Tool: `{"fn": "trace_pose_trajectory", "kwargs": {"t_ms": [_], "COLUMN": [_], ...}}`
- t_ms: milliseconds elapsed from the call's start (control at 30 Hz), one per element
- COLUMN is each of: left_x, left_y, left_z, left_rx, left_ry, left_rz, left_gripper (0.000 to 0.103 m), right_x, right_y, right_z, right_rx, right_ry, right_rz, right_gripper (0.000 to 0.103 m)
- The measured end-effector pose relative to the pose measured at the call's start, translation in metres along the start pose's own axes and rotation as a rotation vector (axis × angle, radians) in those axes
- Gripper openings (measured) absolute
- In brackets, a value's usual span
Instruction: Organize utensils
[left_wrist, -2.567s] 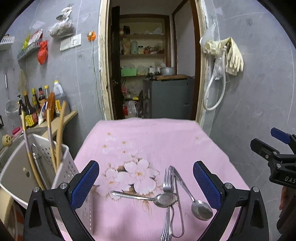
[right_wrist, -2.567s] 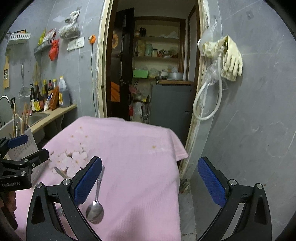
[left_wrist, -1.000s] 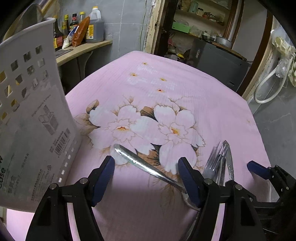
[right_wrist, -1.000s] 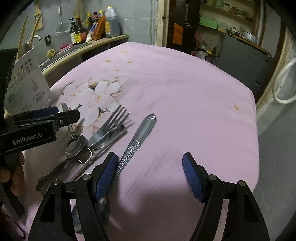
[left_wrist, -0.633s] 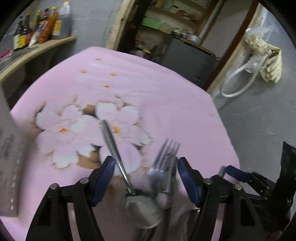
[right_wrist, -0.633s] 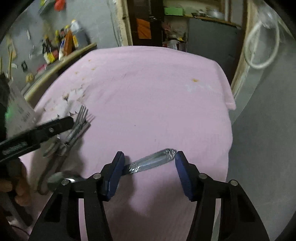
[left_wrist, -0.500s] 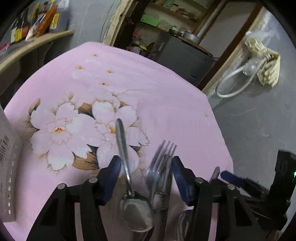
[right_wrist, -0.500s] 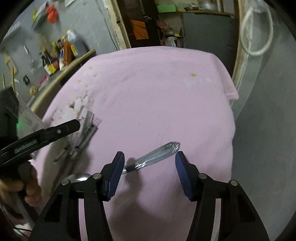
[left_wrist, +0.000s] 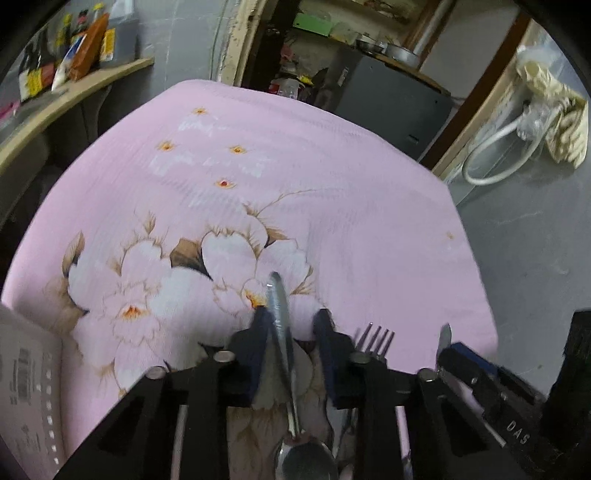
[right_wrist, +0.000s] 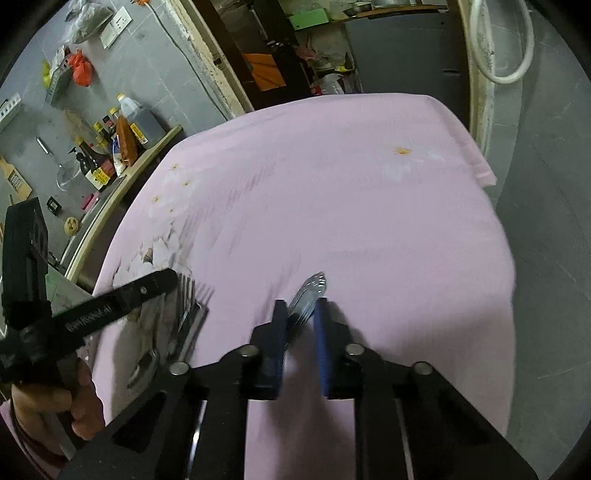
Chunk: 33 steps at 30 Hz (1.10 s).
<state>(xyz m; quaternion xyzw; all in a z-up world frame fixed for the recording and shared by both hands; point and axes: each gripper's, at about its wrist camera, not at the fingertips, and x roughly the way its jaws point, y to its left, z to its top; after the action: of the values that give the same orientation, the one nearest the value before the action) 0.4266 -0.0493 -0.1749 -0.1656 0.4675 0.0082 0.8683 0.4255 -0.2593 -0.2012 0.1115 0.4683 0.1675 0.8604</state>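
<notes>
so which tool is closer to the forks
Left. The left tool, closing around a spoon handle, sits right beside the forks; the right tool grips another handle farther off.

A shiny spoon (left_wrist: 282, 332) is seen with its handle pointing away and its round bowl near the bottom edge. Fork tips (left_wrist: 375, 338) are seen just to its right. A second silver handle with a bumpy pattern (right_wrist: 308, 295) points away too.
</notes>
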Motion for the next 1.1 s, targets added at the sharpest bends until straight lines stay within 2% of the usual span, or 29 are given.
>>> {"fn": "trace_pose_trajectory", "kwargs": {"t_ms": [67, 200, 400, 567, 633, 767, 867, 933, 1000, 1100], "left_x": [0.000, -0.001, -0.009, -0.019, -0.022, -0.033, -0.046, -0.057, -0.071, -0.082], "left_y": [-0.001, 0.007, 0.012, 0.013, 0.014, 0.021, 0.022, 0.023, 0.025, 0.026], "left_z": [0.000, 0.003, -0.008, -0.022, -0.027, -0.041, -0.054, -0.064, -0.074, -0.082], "left_rx": [0.005, -0.013, -0.021, 0.016, 0.019, -0.003, 0.010, 0.027, 0.035, 0.019], "left_ry": [0.011, 0.037, 0.081, 0.106, 0.111, 0.096, 0.056, 0.024, -0.015, -0.030], "left_rz": [-0.011, -0.056, -0.076, -0.077, -0.088, -0.109, -0.108, -0.101, -0.094, -0.095], "left_gripper": [0.008, 0.007, 0.006, 0.006, 0.006, 0.008, 0.021, 0.038, 0.045, 0.045], "right_x": [0.001, -0.002, -0.005, -0.015, -0.021, -0.033, -0.047, -0.056, -0.065, -0.076], "right_y": [0.003, 0.001, 0.002, 0.009, 0.014, 0.026, 0.033, 0.038, 0.042, 0.048], "right_z": [0.002, -0.003, -0.017, -0.036, -0.043, -0.054, -0.058, -0.063, -0.069, -0.075], "right_rx": [0.006, 0.034, 0.061, -0.043, -0.100, -0.222, -0.294, -0.344, -0.401, -0.480], "right_ry": [0.012, 0.033, 0.086, 0.082, 0.077, 0.060, 0.032, 0.012, 0.005, -0.003], "right_rz": [0.013, 0.058, 0.091, 0.098, 0.094, 0.072, 0.060, 0.052, 0.045, 0.031], "right_gripper": [0.012, 0.012, 0.013, 0.021, 0.028, 0.032, 0.038, 0.042, 0.043, 0.044]}}
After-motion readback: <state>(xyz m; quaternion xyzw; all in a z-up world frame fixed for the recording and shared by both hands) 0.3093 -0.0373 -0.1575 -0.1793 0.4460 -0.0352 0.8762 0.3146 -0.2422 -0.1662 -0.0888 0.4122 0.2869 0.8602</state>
